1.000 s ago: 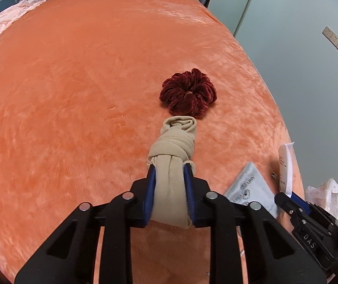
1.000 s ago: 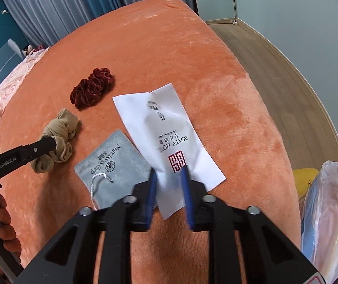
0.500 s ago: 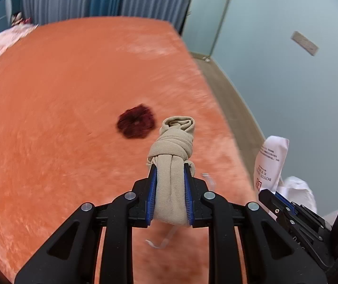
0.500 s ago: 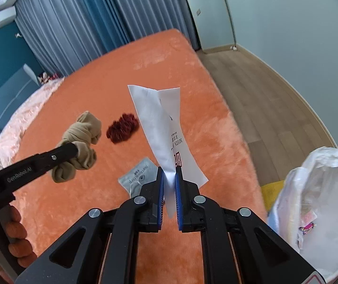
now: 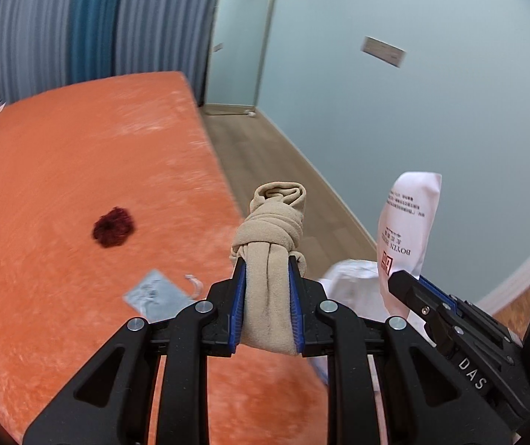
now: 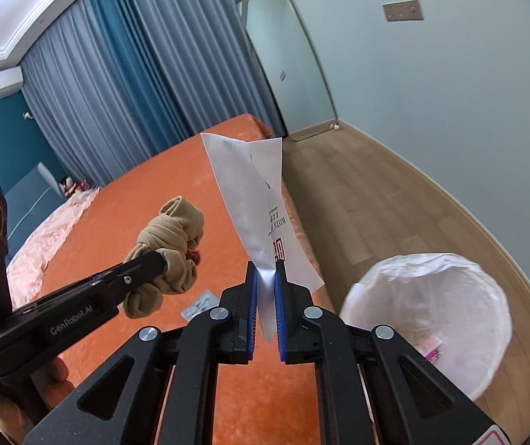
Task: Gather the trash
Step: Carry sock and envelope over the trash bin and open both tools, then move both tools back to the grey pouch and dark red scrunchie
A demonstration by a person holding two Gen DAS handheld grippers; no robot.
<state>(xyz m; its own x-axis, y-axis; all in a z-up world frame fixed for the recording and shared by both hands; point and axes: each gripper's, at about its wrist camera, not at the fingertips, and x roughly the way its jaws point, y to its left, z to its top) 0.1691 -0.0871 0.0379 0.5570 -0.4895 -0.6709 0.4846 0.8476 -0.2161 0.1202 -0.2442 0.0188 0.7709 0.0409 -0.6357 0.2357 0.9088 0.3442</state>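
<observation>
My left gripper (image 5: 267, 263) is shut on a knotted beige stocking (image 5: 270, 237) and holds it in the air near the bed's right edge; it also shows in the right wrist view (image 6: 168, 248). My right gripper (image 6: 265, 270) is shut on a white paper packet (image 6: 257, 200) with red and black print, held upright; it also shows in the left wrist view (image 5: 408, 222). A bin lined with a white plastic bag (image 6: 432, 311) stands on the floor to the right of the bed.
An orange plush bed cover (image 5: 61, 185) carries a dark red scrunchie (image 5: 113, 226) and a grey drawstring pouch (image 5: 153, 293). Wooden floor (image 6: 357, 193) runs between bed and pale blue wall. Curtains (image 6: 135, 74) hang behind the bed.
Both grippers have risen off the bed and swung right toward the bin. The right gripper closed on the paper packet and lifted it. The stocking stays held.
</observation>
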